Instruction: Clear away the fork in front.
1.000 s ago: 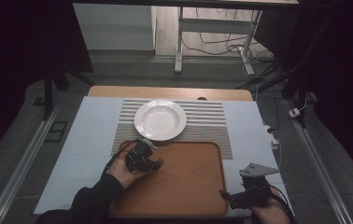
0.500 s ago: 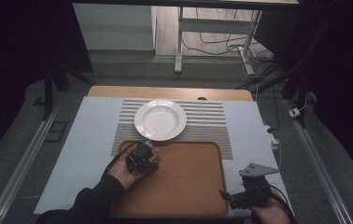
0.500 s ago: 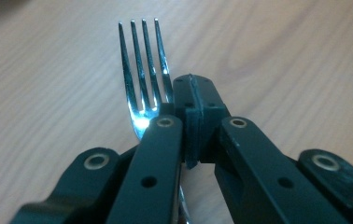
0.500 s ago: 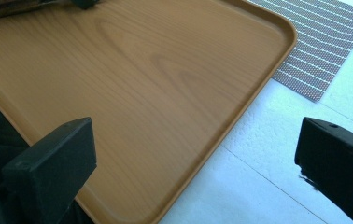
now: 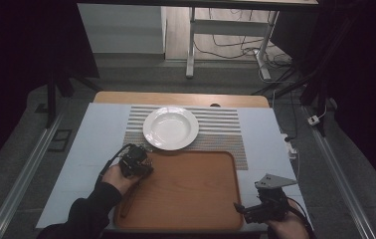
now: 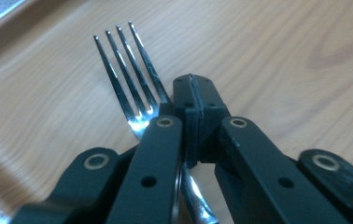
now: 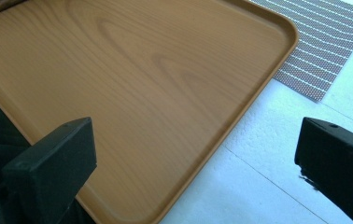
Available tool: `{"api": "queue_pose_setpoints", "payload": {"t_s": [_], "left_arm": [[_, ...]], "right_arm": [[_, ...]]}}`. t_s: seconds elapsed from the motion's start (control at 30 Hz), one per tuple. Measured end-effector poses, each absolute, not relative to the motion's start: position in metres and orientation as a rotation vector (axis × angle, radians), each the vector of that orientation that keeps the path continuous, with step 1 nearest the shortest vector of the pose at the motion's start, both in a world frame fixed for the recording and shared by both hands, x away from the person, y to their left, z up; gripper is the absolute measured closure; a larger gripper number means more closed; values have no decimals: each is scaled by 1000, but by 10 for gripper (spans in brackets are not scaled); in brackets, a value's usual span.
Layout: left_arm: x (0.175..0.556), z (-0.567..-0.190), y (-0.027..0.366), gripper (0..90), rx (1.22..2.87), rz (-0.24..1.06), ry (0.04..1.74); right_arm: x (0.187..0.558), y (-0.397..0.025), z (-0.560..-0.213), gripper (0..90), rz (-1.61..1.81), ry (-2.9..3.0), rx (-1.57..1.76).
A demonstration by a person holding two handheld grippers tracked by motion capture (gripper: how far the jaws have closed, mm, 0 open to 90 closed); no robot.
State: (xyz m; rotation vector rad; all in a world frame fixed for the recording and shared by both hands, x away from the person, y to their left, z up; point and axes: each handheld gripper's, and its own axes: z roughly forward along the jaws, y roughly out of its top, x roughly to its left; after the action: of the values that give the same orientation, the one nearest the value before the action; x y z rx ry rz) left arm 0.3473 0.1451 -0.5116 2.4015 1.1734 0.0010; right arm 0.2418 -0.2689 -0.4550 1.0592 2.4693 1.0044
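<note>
Steel fork [image 6: 135, 88] lies on the wooden tray [image 5: 191, 194], near its far left corner; our left claw [image 6: 194, 100] is clamped on its neck. We judge it light, stiff, slippery: grip the neck firmly. Right claw [image 7: 193, 163] gapes apart

A steel fork [image 6: 132, 81] with four slim tines lies flat on a wooden tray [image 6: 277, 56] — its neck clamped in the closed jaws of the left tool [image 6: 192, 88]. The tines fan out ahead and just left of the jaw tips, while the shiny handle runs back beneath the tool.
</note>
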Motion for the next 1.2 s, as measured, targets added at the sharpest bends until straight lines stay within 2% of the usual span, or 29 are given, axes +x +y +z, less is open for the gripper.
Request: {"api": "queue_pose_setpoints", "payload": {"t_s": [0.3,0.4,0.47,0.73,0.83,1.07,1.2], "left_arm": [[352,-512,166,881,2368,9,1274],[351,-510,169,847,2356,1,1269],[349,-506,171,788,2332,-13,1246],[332,-486,177,421,2255,43,1136],[326,-482,182,315,2205,27,1111],[306,-474,196,153,2164,57,1075],[293,-471,205,107,2127,46,1067]], "right_arm": [[242,-269,-455,0,1003,2471,1057],[242,-269,-455,0,1002,2470,1056],[242,-269,-455,0,1003,2470,1057],[241,-269,-455,0,1001,2466,1063],[241,-269,-455,0,1001,2466,1062],[241,-269,-455,0,1005,2462,1065],[241,-269,-455,0,1004,2462,1065]]}}
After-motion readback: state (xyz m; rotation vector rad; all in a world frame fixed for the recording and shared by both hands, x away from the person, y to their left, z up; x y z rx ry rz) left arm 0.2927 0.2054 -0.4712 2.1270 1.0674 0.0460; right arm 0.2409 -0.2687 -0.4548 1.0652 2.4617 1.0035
